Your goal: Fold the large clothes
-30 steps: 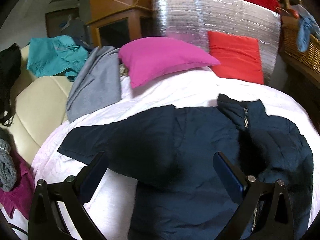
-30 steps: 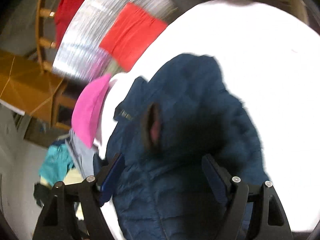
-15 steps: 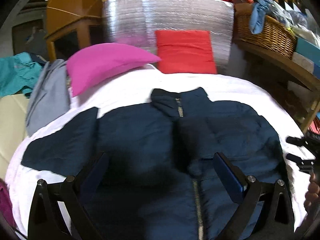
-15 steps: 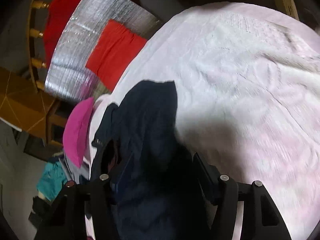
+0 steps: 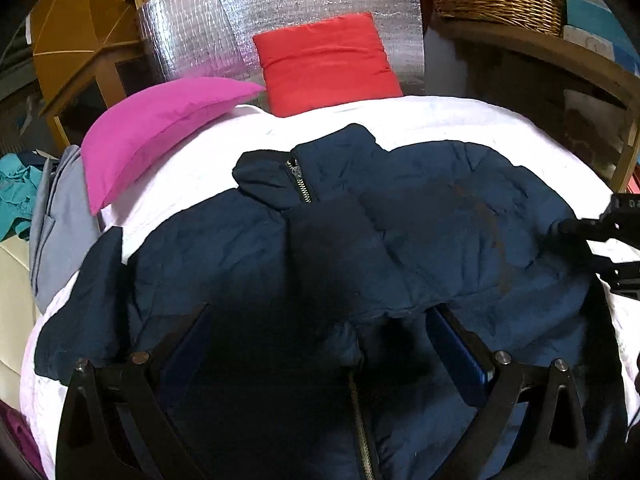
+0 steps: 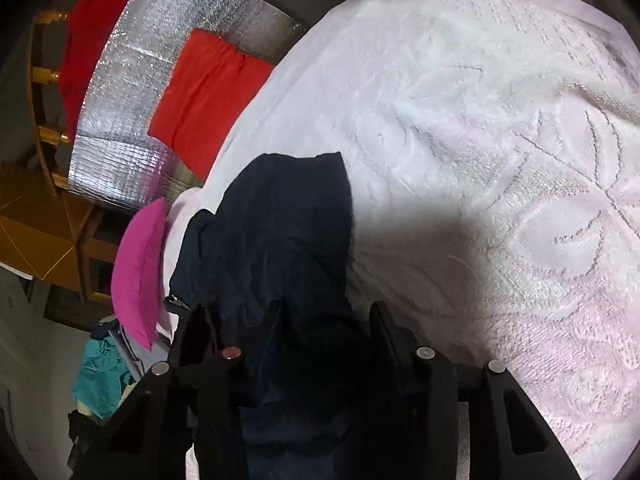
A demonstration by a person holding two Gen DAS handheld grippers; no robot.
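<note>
While the navy jacket [image 5: 400, 240] is lying spread on the white bedspread [image 6: 500, 160], the right gripper [image 6: 296, 320] is closing over its sleeve edge — the left gripper [image 5: 316, 344] is hovering wide; it looks puffy, soft, slippery — best pinched at seams.

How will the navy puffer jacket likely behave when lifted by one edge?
The navy jacket looks puffy and creased, so it is probably floppy and light for its bulk. Its smooth shell may slip. The sleeve would likely dangle.

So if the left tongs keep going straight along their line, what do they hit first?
Most likely the navy jacket: the left tongs stand open right over its zipped front, angled down at it. The bed cover lies beneath. Exact gap unclear.
</note>
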